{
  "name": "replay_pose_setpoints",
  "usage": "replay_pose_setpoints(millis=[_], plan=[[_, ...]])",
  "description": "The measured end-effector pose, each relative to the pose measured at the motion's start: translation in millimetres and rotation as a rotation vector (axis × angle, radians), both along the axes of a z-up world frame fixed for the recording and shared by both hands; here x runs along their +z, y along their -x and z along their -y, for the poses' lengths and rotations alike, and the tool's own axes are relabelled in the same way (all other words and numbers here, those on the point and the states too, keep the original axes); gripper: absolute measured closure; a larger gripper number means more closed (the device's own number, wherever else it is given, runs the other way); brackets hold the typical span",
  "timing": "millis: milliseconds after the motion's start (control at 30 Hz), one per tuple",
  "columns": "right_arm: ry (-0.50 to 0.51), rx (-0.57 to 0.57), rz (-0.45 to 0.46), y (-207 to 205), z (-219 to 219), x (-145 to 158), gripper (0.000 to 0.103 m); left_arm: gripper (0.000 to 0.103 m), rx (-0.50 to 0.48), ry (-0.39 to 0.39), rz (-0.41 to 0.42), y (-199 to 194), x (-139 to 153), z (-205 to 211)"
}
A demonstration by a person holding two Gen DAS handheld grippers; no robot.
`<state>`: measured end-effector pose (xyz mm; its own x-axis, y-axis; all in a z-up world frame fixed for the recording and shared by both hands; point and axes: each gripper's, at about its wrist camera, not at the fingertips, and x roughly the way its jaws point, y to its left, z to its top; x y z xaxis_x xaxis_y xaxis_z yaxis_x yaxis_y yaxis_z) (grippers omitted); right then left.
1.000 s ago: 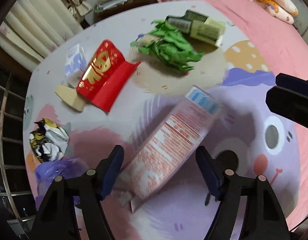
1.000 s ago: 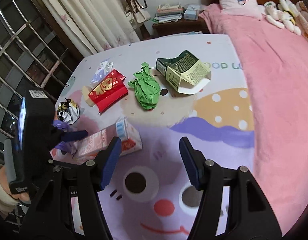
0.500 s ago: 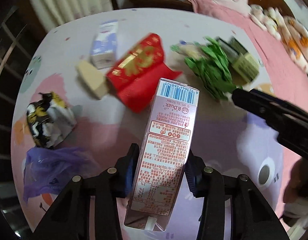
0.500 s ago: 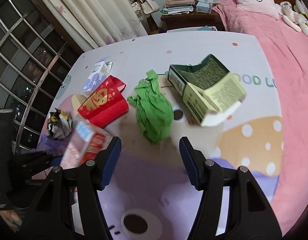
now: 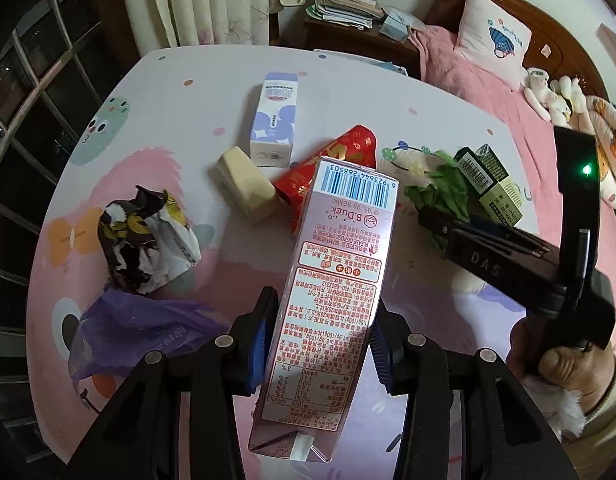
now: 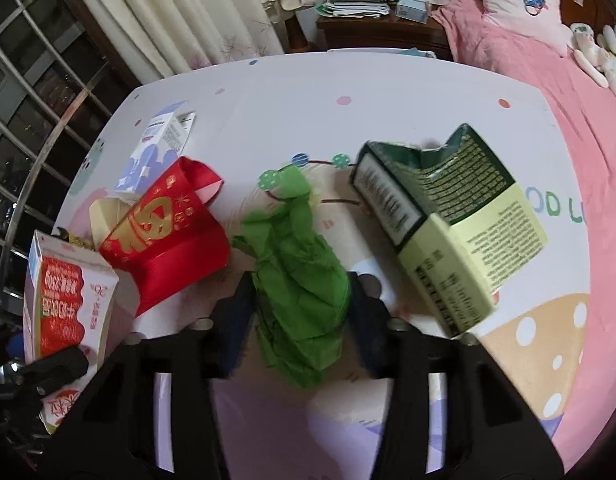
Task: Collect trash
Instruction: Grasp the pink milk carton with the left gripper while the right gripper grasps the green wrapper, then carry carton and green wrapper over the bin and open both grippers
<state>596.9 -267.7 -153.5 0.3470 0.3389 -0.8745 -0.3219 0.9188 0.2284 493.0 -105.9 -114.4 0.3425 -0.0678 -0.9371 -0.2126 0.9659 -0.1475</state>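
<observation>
The pink carton (image 5: 332,300) stands clamped between the left gripper (image 5: 320,340) fingers, lifted off the bench (image 5: 348,92), running from 6 toward 12 o'clock. The crumpled green paper (image 6: 299,280) lies between the closing right gripper (image 6: 299,316) fingers, pads at its sides. Loose on the bench: one green box (image 6: 448,220) at 2 o'clock, one red envelope (image 6: 167,232) at 10.

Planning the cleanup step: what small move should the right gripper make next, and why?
Probably finish closing on the green crumpled paper: the right gripper has its closing jaws either side of it. The left gripper already holds the pink carton.
</observation>
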Motion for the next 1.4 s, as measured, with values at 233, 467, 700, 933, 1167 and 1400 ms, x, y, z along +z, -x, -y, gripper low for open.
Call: replay_pose_setpoints(millis=[233,467,700,933,1167,1400], plan=[[-0.020,0.019,0.017,30,3,18,0.068,0.060,-0.002,0.003,0.022,17,13,-4],[-0.061,-0.007,-0.006,82,19,45,0.068,0.060,-0.033,0.001,0.049,56,33,-1],[-0.090,-0.052,0.010,167,25,77,0.069,0.060,-0.106,0.015,0.113,117,64,-6],[-0.109,-0.160,0.066,276,3,117,0.069,0.060,-0.223,0.042,0.176,210,97,-42],[-0.126,-0.248,0.093,391,-41,130,0.069,0.060,-0.322,0.044,0.202,305,101,-90],[-0.085,-0.249,0.045,489,-83,106,0.069,0.061,-0.392,0.056,0.144,377,70,-123]])
